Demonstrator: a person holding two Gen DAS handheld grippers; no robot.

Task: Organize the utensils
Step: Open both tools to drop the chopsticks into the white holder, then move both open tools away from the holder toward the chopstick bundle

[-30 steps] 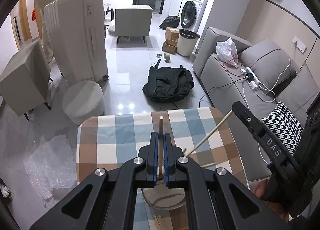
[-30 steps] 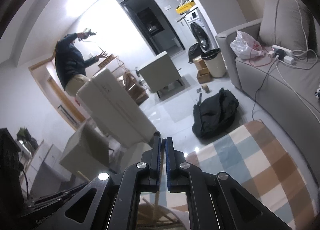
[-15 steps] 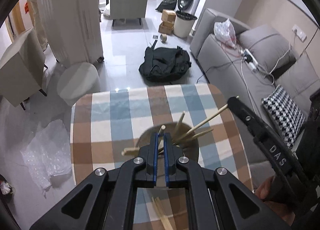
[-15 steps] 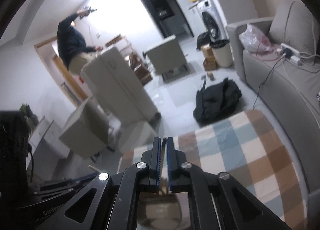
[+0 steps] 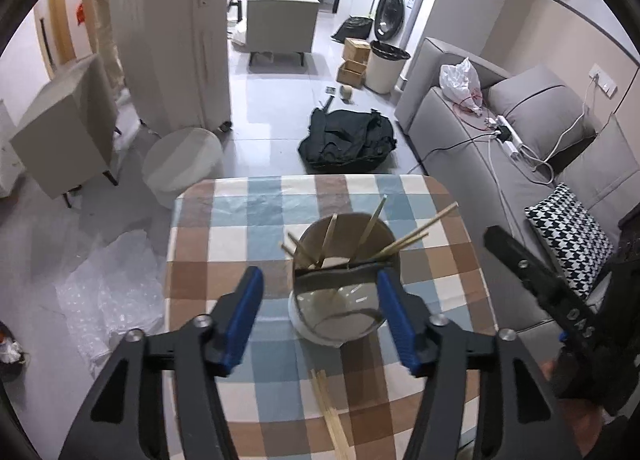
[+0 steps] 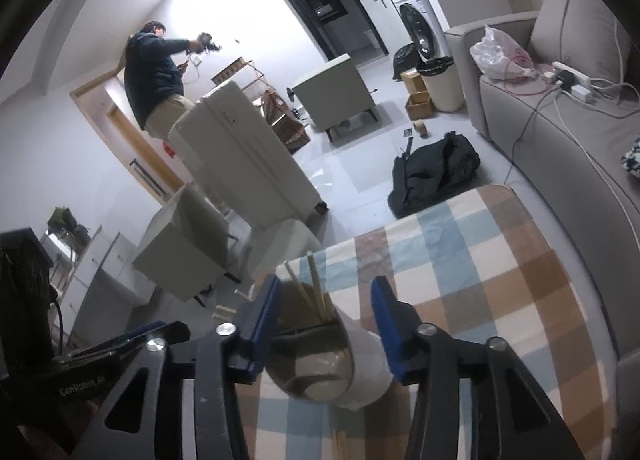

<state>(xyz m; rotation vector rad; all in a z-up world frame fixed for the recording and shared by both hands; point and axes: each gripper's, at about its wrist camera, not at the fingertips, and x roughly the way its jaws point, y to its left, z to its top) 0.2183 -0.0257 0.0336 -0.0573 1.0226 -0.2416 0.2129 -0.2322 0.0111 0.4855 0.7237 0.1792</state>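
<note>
A round holder cup (image 5: 340, 300) stands on the checked tablecloth (image 5: 224, 248) with several wooden chopsticks (image 5: 404, 238) leaning in it. More chopsticks (image 5: 330, 412) lie flat on the cloth just in front of the cup. My left gripper (image 5: 320, 312) is open and empty, its blue pads either side of the cup and above it. My right gripper (image 6: 324, 316) is open and empty too, over the same cup (image 6: 340, 364), where chopsticks (image 6: 316, 292) stick up. The right gripper's body (image 5: 560, 300) shows at the right of the left wrist view.
The table's far edge (image 5: 312, 177) drops to a tiled floor with a black backpack (image 5: 348, 139), a round stool (image 5: 184, 163) and a large suitcase (image 5: 172, 47). A grey sofa (image 5: 520, 163) runs along the right. A person (image 6: 156, 71) stands far off.
Both grippers have opened from shut. The chopstick my left gripper held now stands in the cup. Both views pulled up and back from the cup.
</note>
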